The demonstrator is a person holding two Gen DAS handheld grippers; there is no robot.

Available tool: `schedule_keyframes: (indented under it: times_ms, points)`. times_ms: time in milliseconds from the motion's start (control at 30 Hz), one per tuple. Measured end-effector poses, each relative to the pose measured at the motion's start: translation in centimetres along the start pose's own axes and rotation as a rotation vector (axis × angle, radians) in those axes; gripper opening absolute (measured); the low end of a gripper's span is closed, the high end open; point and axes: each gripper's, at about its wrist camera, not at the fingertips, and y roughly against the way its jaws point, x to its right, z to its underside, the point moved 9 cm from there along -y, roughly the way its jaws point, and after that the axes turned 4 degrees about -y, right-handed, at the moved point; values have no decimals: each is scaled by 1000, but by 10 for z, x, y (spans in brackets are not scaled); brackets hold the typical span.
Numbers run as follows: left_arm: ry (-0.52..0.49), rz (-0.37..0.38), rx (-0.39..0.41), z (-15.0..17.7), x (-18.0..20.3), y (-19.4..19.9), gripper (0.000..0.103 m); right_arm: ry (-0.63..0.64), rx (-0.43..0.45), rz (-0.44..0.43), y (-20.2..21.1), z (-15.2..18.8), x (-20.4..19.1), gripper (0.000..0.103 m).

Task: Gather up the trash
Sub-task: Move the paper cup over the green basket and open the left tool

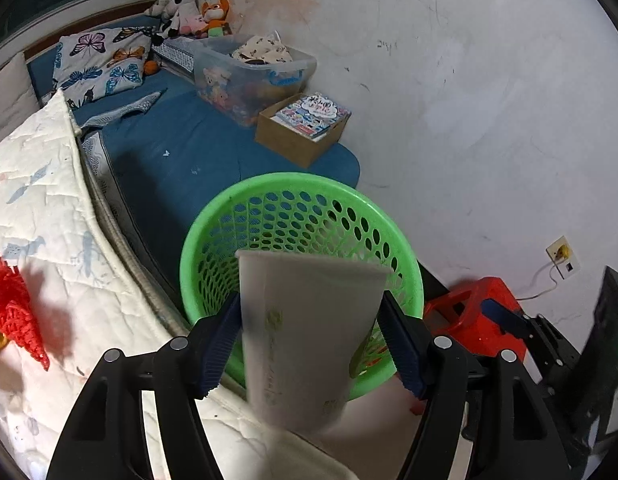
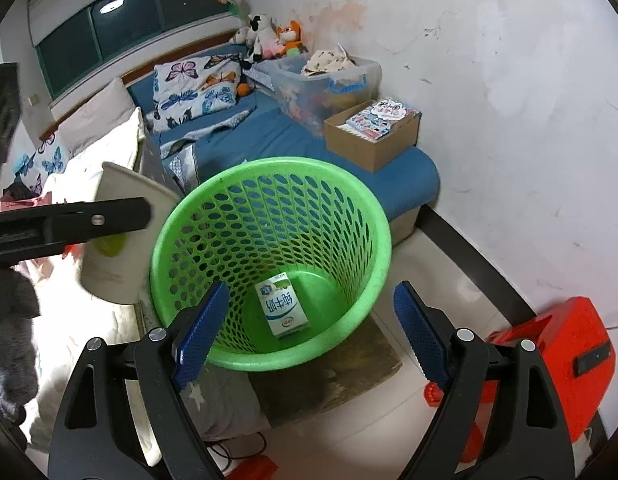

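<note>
At your upper left, a butterfly pillow (image 2: 193, 88) is lying on the bed (image 2: 269, 136); stuffed toys (image 2: 269, 38) are sitting behind a clear bin (image 2: 329, 80) and cardboard box (image 2: 373, 136).

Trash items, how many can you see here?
2. A paper cup is gripped in the left gripper beside the green basket; a milk carton lies on the basket's bottom.

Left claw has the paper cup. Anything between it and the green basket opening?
Nothing visible. The paper cup sits gripped in the left claw just outside the green basket rim. The mouth is open, with only a milk carton on the bottom. The right claw is open and empty.
</note>
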Motion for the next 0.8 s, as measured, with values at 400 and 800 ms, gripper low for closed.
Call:
schedule_keyframes:
  times_ms: [400,800]
  points:
    - [19,8,38,19,-10,32,77,19,8,-33,10,6,-18,84]
    - [62,-136,148,71,-58,121,77,96,24,-143,21,6,-83,87]
